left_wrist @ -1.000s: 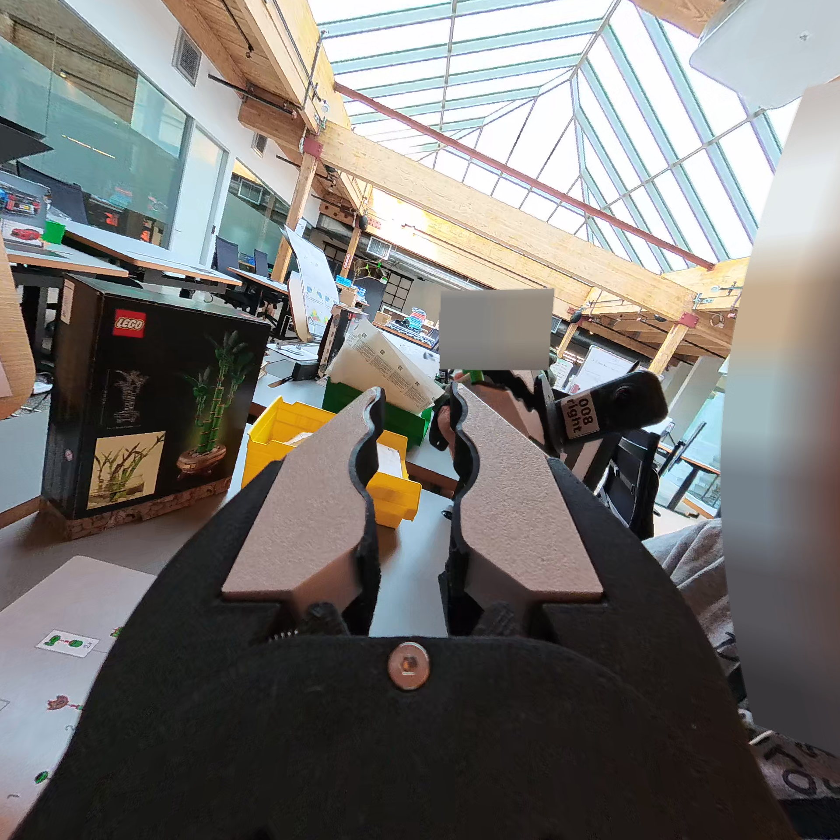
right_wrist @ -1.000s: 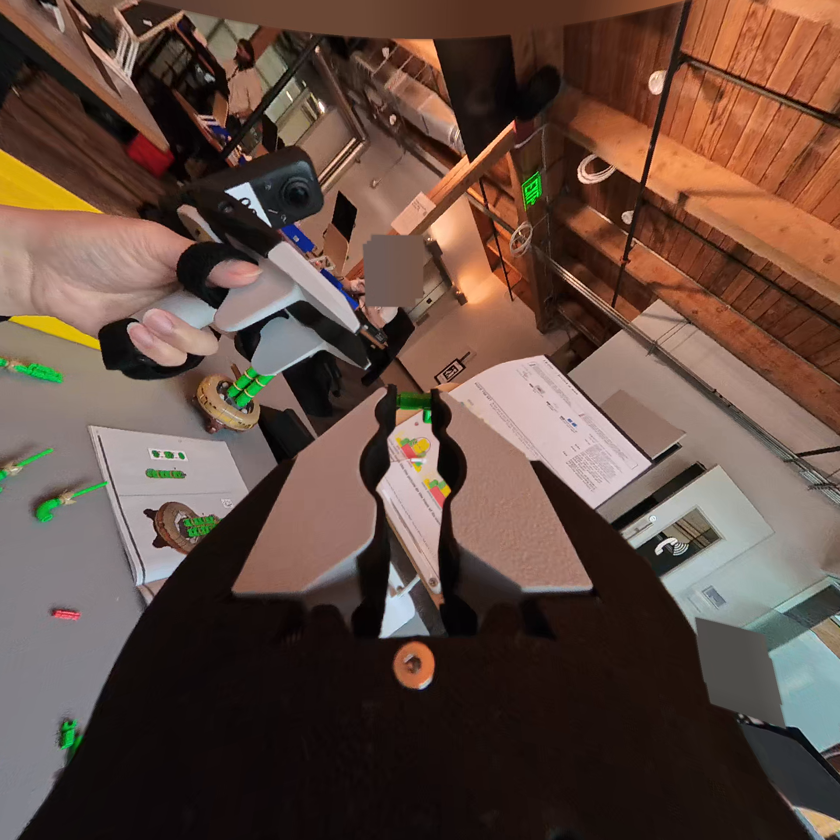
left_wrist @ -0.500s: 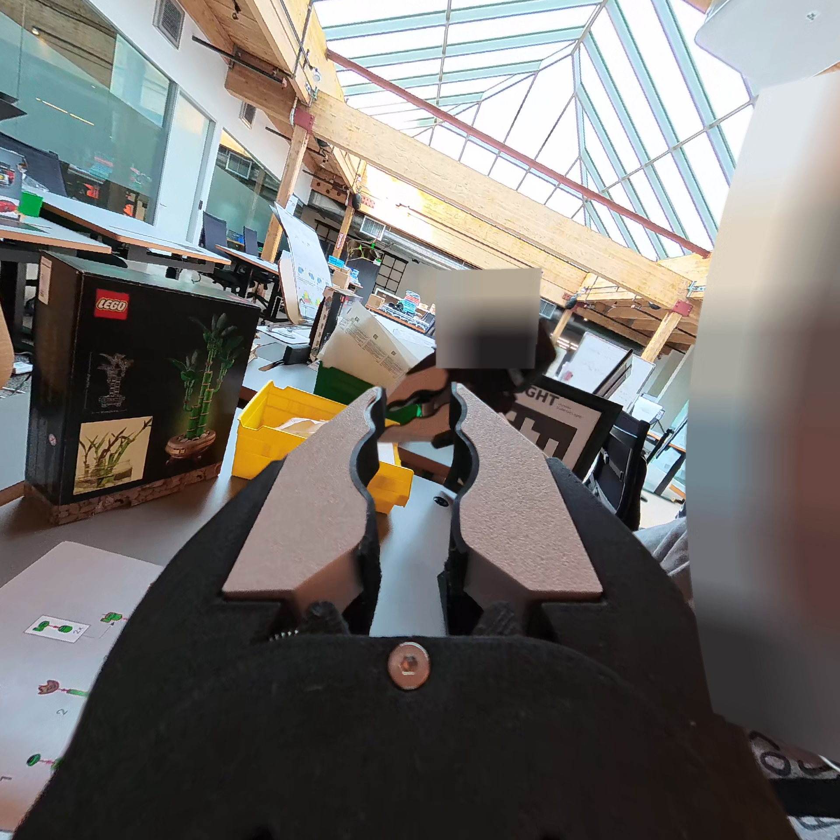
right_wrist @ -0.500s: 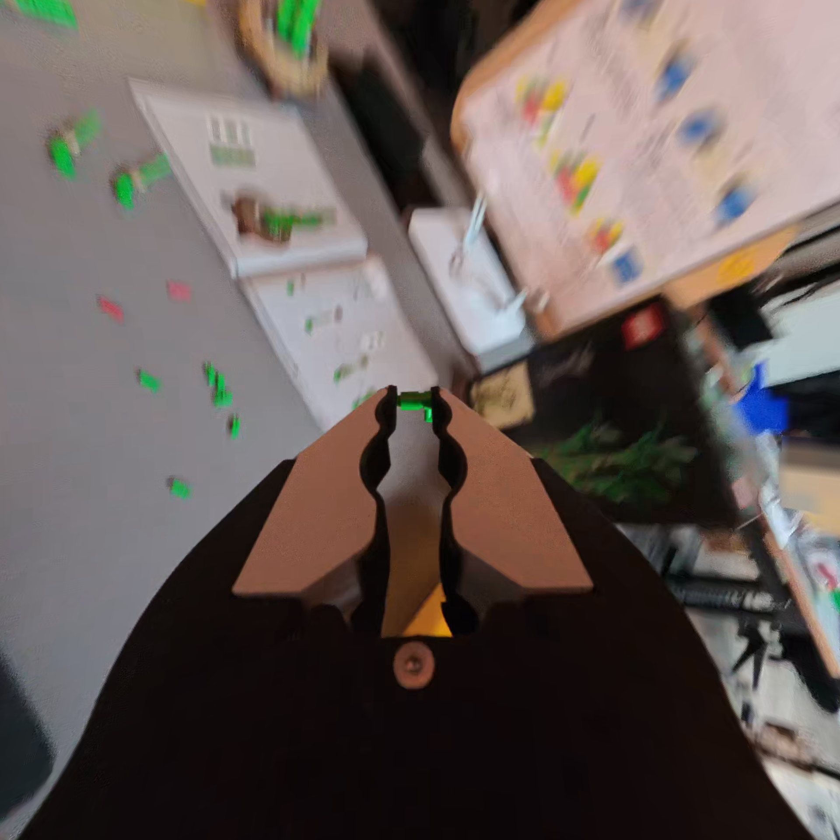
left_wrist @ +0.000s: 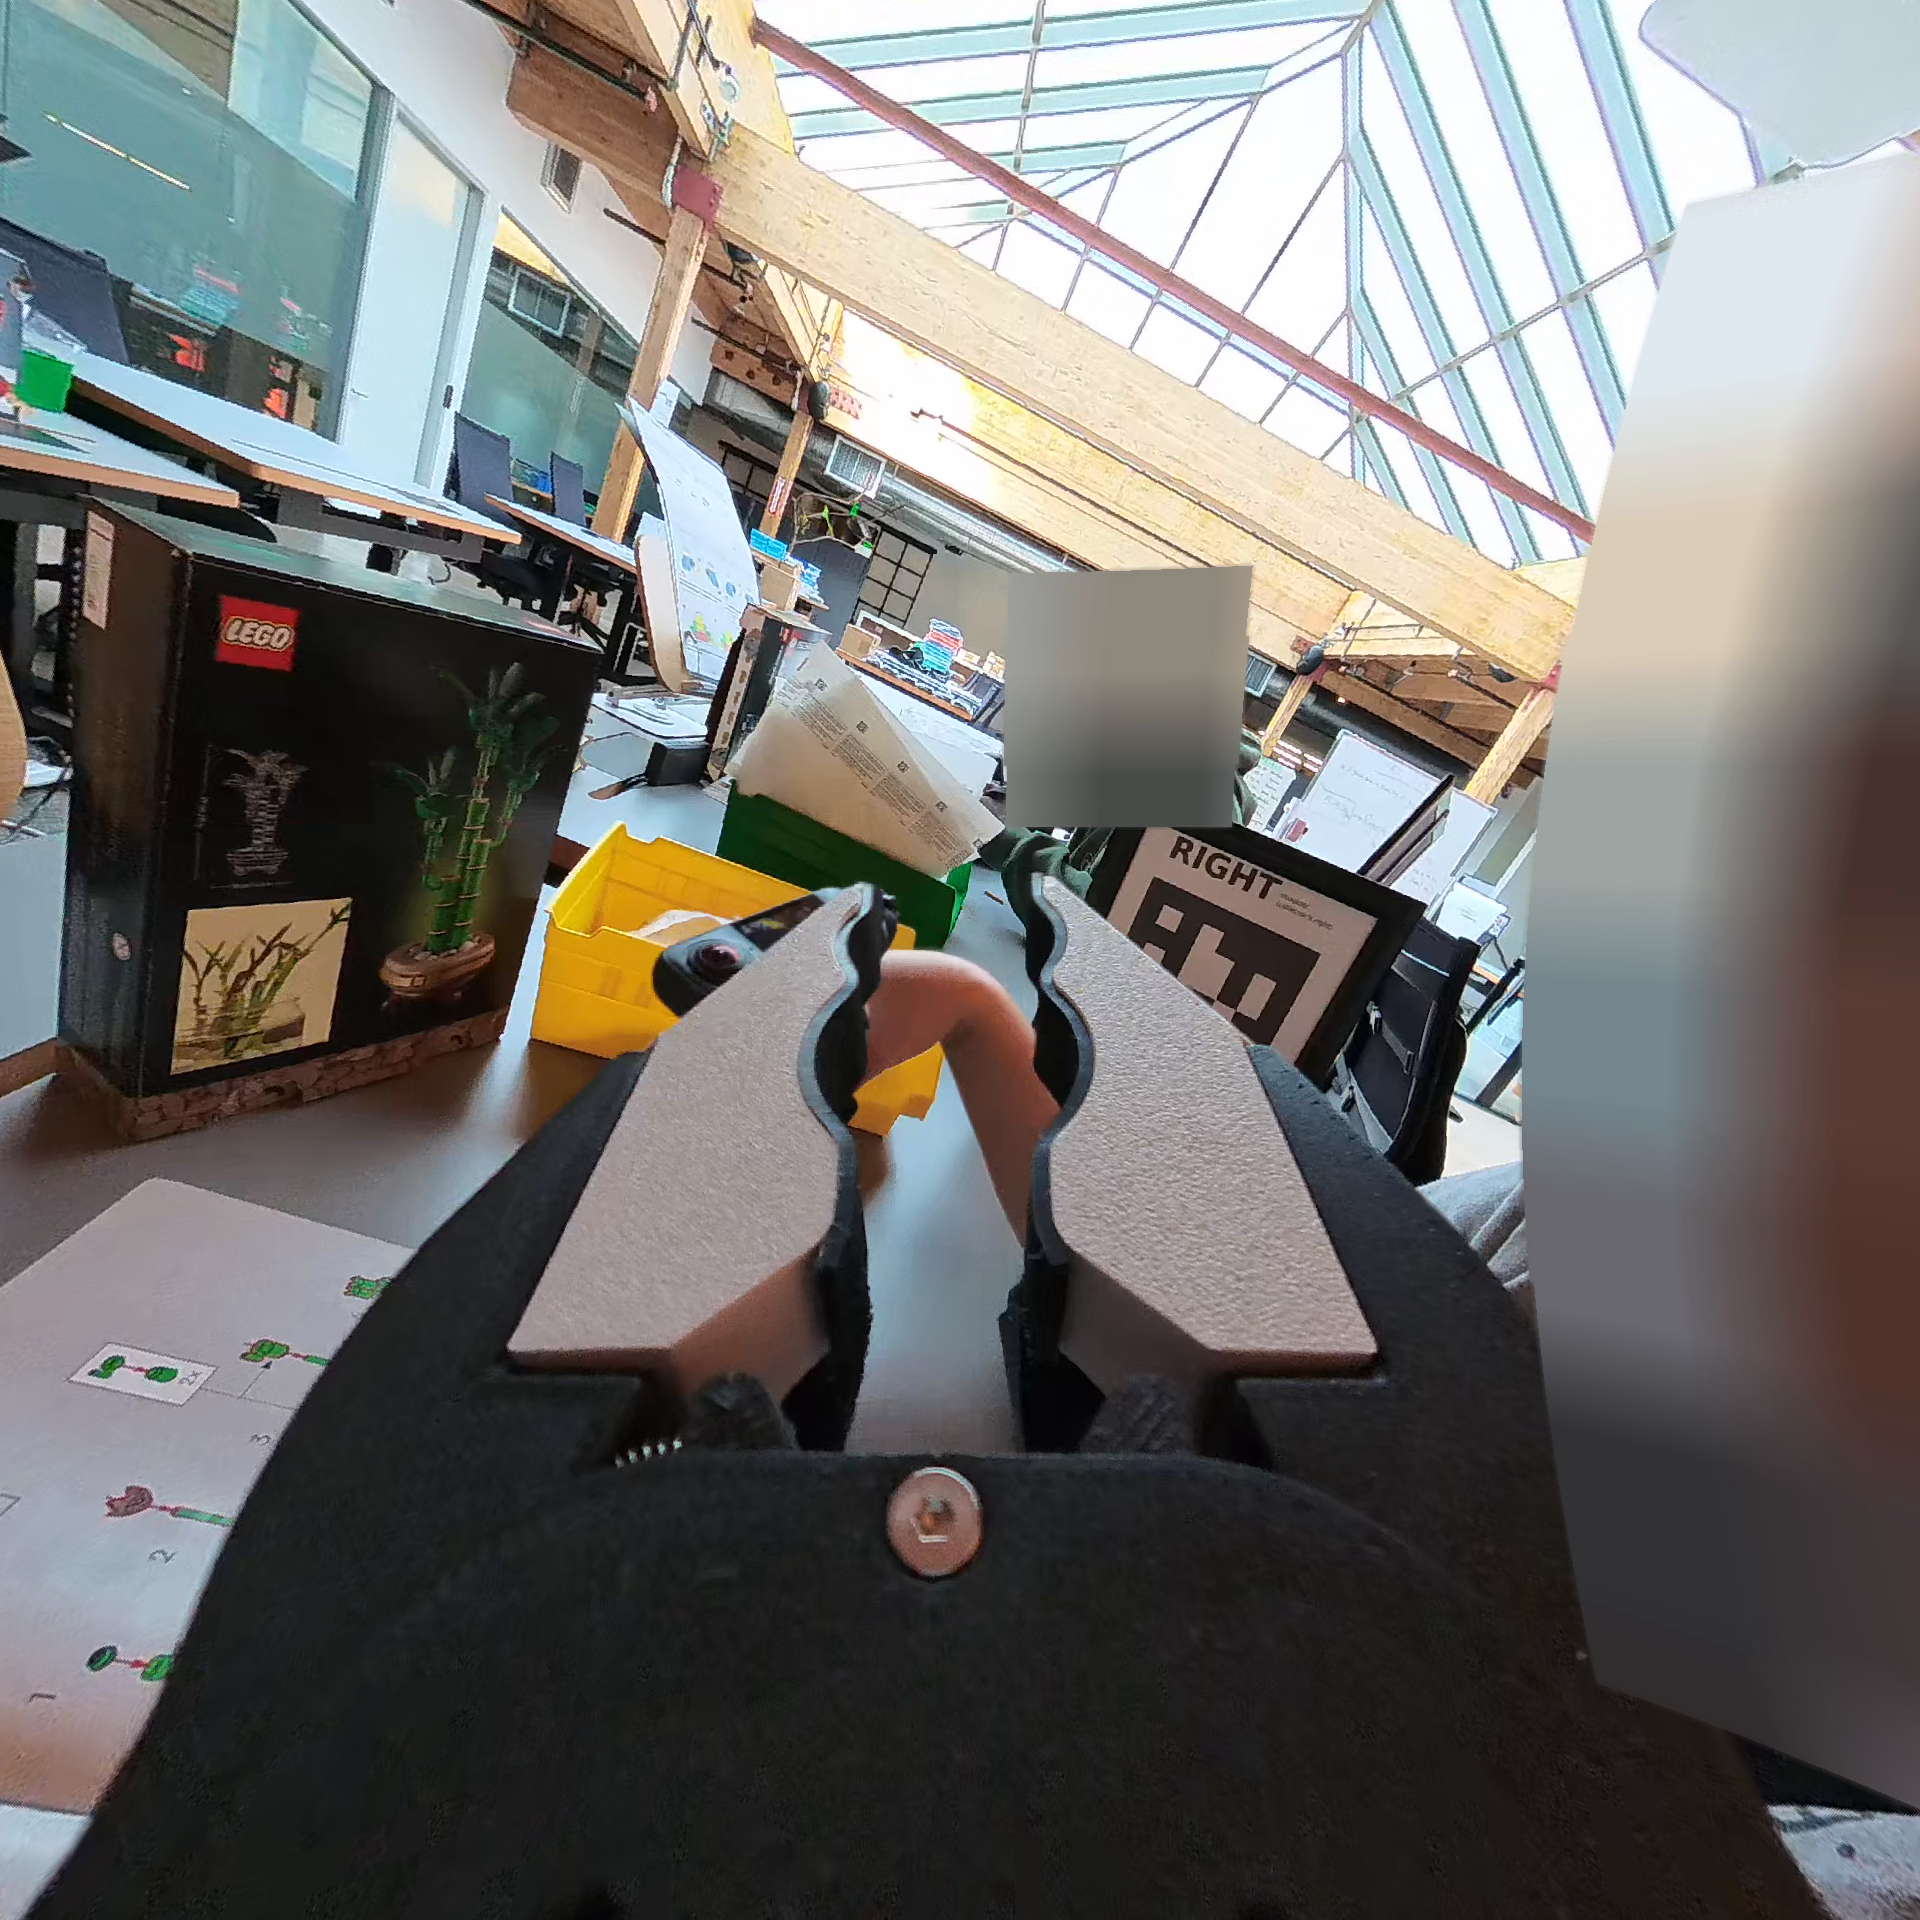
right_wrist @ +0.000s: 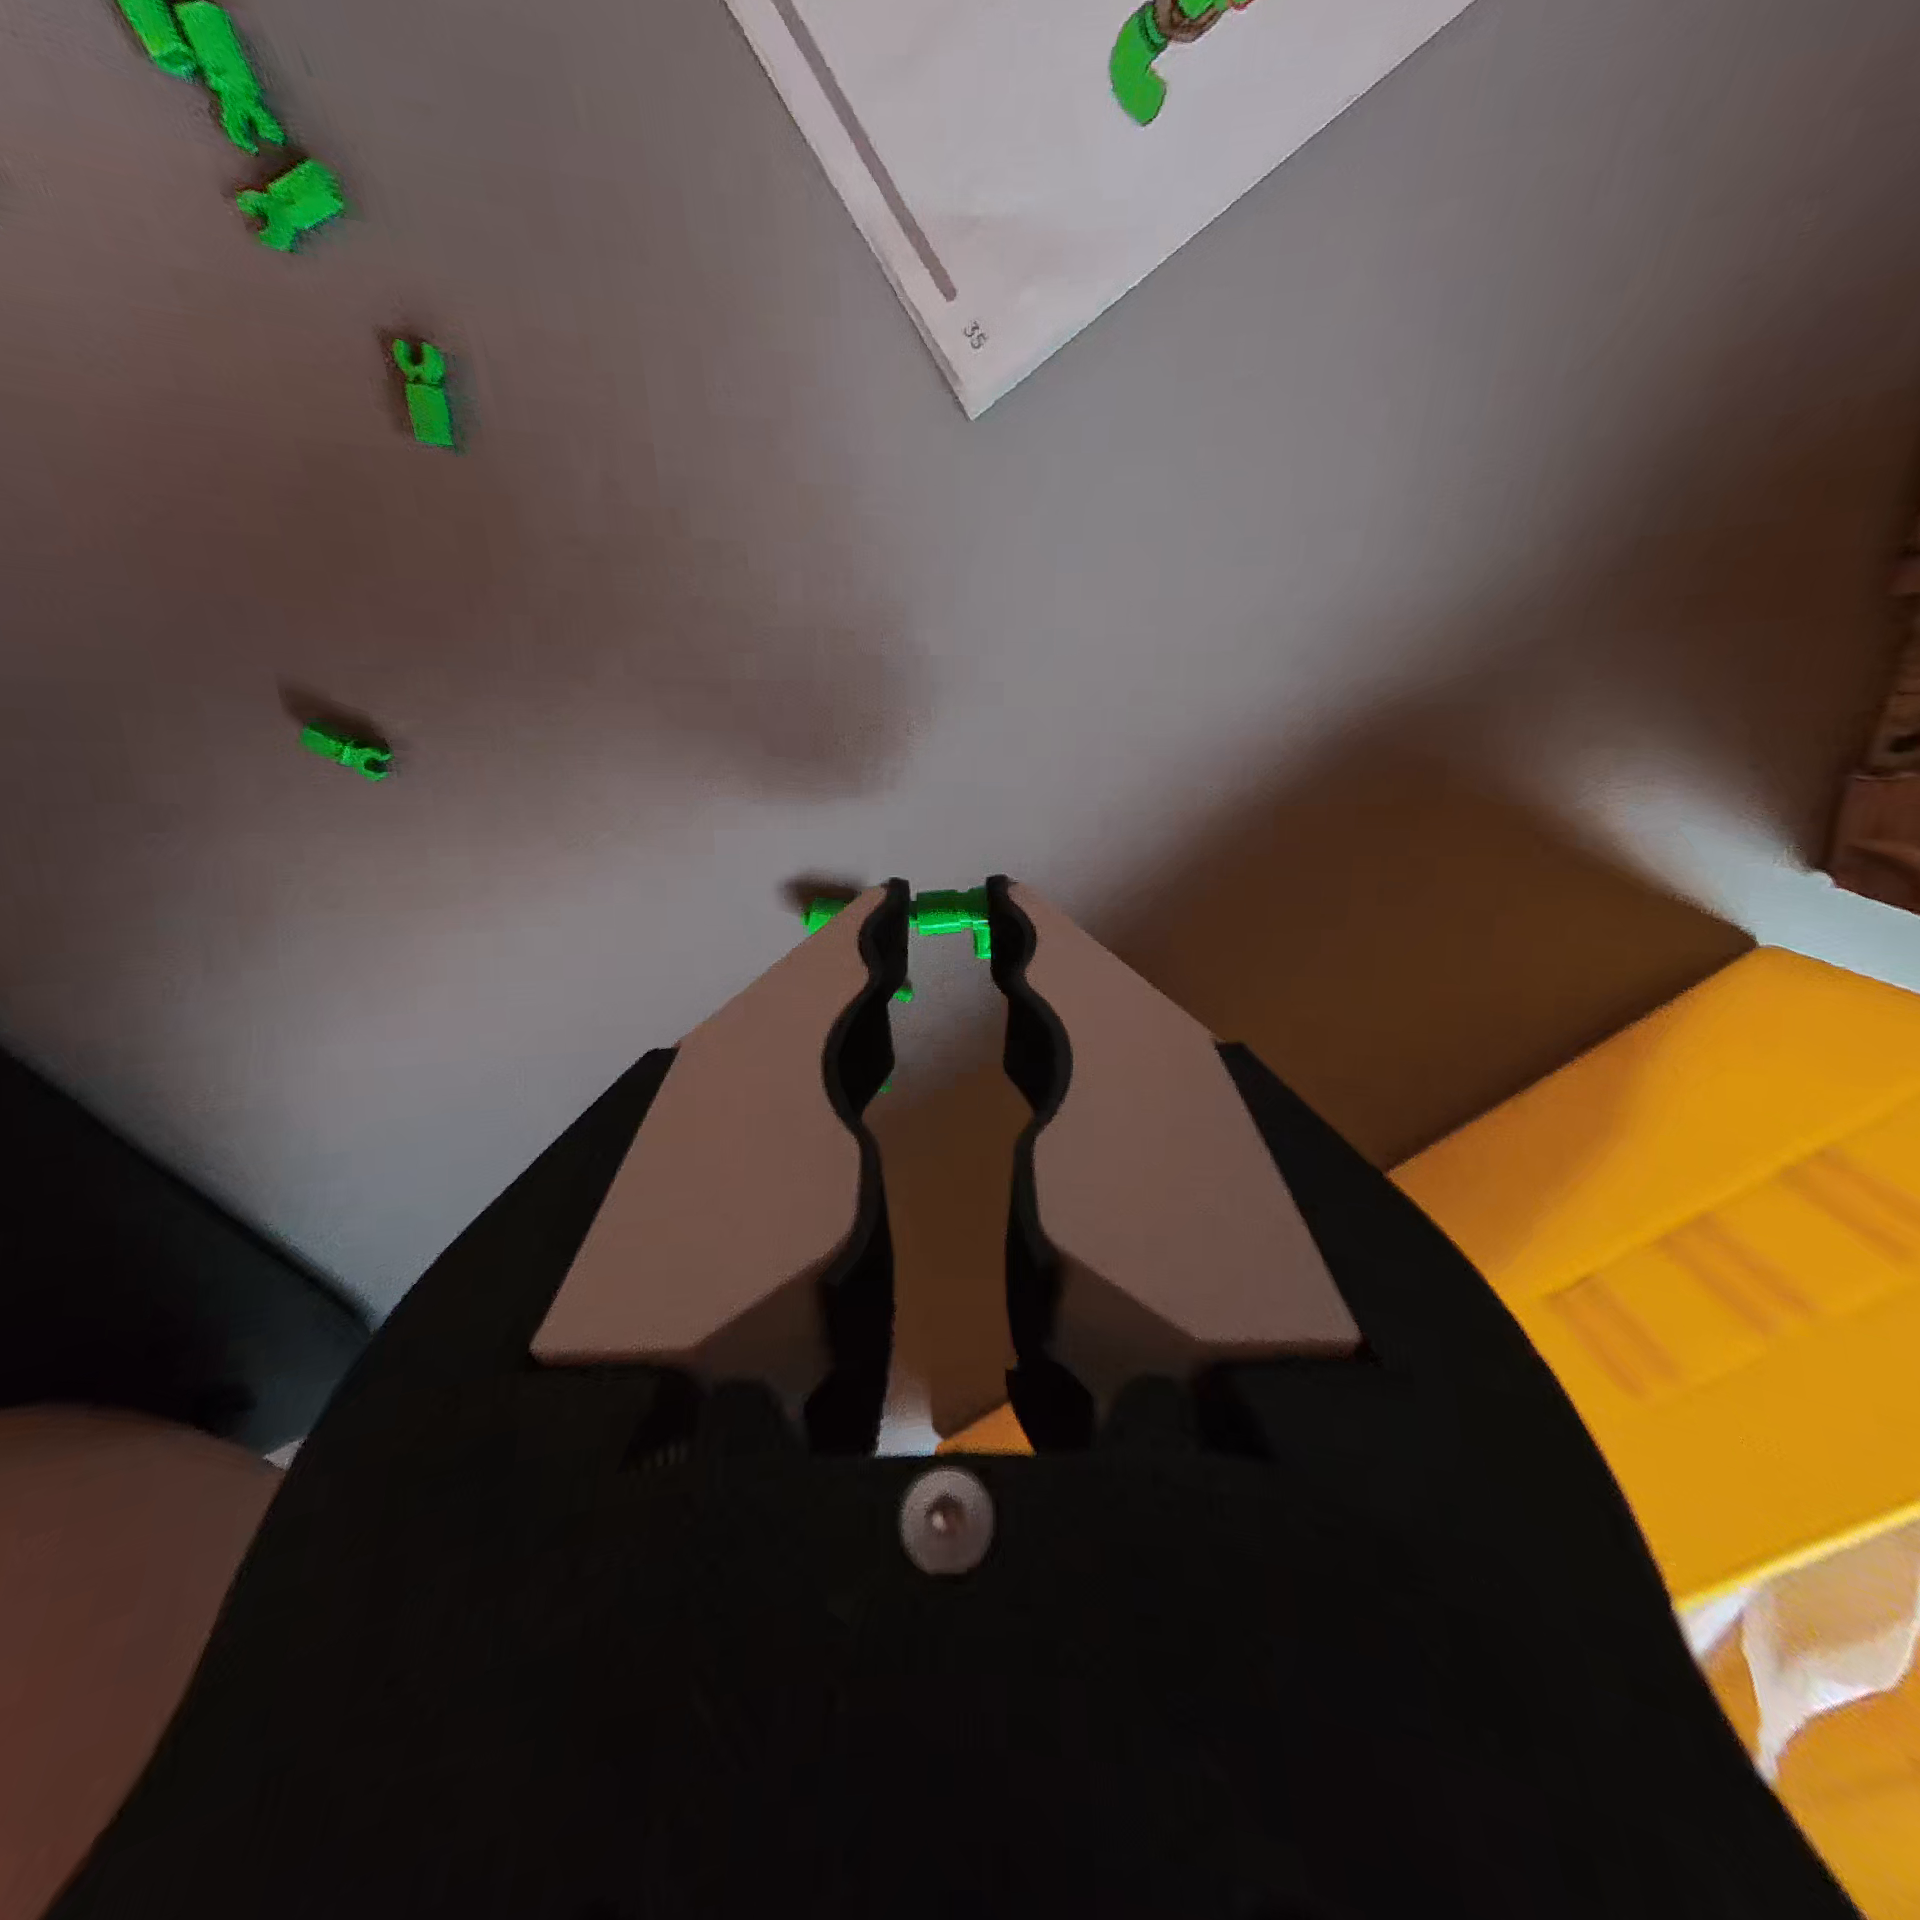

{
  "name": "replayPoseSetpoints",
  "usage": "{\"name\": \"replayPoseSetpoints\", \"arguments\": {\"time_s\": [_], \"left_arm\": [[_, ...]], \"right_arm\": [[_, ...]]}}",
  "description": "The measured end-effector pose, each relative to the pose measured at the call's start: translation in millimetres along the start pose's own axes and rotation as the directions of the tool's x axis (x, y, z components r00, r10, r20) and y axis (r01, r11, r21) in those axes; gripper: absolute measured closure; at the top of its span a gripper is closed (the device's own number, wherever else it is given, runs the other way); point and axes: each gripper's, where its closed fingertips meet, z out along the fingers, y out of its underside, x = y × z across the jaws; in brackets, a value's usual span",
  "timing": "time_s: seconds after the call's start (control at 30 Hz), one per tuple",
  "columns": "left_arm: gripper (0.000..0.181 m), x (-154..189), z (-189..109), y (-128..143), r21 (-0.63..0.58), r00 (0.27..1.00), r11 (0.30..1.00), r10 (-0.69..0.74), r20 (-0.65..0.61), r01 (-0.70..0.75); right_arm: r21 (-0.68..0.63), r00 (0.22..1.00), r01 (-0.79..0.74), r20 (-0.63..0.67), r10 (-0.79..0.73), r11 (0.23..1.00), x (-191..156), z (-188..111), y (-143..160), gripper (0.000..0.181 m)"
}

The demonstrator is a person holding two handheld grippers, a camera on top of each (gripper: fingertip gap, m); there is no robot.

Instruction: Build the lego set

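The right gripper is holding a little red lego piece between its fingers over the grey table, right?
Not quite: the lego piece is green, not red. The right wrist view shows the right gripper pinching it at the tips of its fingers, above the grey table.

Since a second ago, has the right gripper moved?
Yes. The right gripper swung down from facing the room to the grey table, holding the green piece.

Bright skylight glare in left view; right view dim, shadowed, motion-blurred w/ fisheye edges.
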Motion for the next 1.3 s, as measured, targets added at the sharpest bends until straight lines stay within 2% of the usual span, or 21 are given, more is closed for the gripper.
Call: {"name": "replayPoseSetpoints", "arguments": {"time_s": [0.03,0.33,0.57,0.7,0.77,0.87,1.0,1.1,1.17,1.23,1.3], "left_arm": [[0.156,-1,-1,0,0.000,1.000,1.000,-0.002,0.002,0.002],[0.156,-4,-13,-11,0.030,0.999,0.999,0.011,0.033,-0.012],[0.157,-6,-16,-14,0.046,0.999,0.999,0.002,0.032,-0.004],[0.156,-4,-14,-11,0.029,1.000,1.000,0.009,0.030,-0.010],[0.156,-4,-15,-13,0.035,0.999,0.999,0.010,0.032,-0.011],[0.156,-5,-21,-18,0.054,0.999,0.998,0.014,0.043,-0.016],[0.157,-8,-31,-28,0.080,0.996,0.996,0.038,0.085,-0.045],[0.157,-8,-37,-32,0.086,0.990,0.993,0.067,0.121,-0.078],[0.157,-6,-38,-34,0.083,0.987,0.992,0.087,0.136,-0.099],[0.157,-4,-39,-35,0.078,0.982,0.989,0.109,0.152,-0.122],[0.157,-3,-40,-36,0.071,0.977,0.987,0.129,0.169,-0.143]], "right_arm": [[-0.001,1.000,-0.004,-0.003,0.004,1.000,2,3,-1,0.166],[-0.055,1.000,0.008,0.010,-0.007,0.998,2,20,1,0.166],[-0.060,1.000,-0.005,0.020,0.006,0.998,1,21,0,0.163],[-0.031,0.999,-0.020,0.048,0.021,0.999,-1,18,-2,0.158],[0.029,0.999,-0.025,0.037,0.024,0.999,2,9,-7,0.157],[0.184,0.998,-0.035,-0.051,0.045,0.982,17,-23,-20,0.155],[0.452,0.944,0.029,-0.305,0.123,0.892,51,-92,-46,0.155],[0.631,0.855,0.145,-0.467,0.225,0.762,65,-156,-65,0.148],[0.721,0.770,0.245,-0.551,0.323,0.648,70,-201,-72,0.145],[0.763,0.686,0.355,-0.605,0.404,0.540,68,-240,-72,0.145],[0.766,0.613,0.445,-0.638,0.465,0.464,63,-268,-67,0.152]]}}
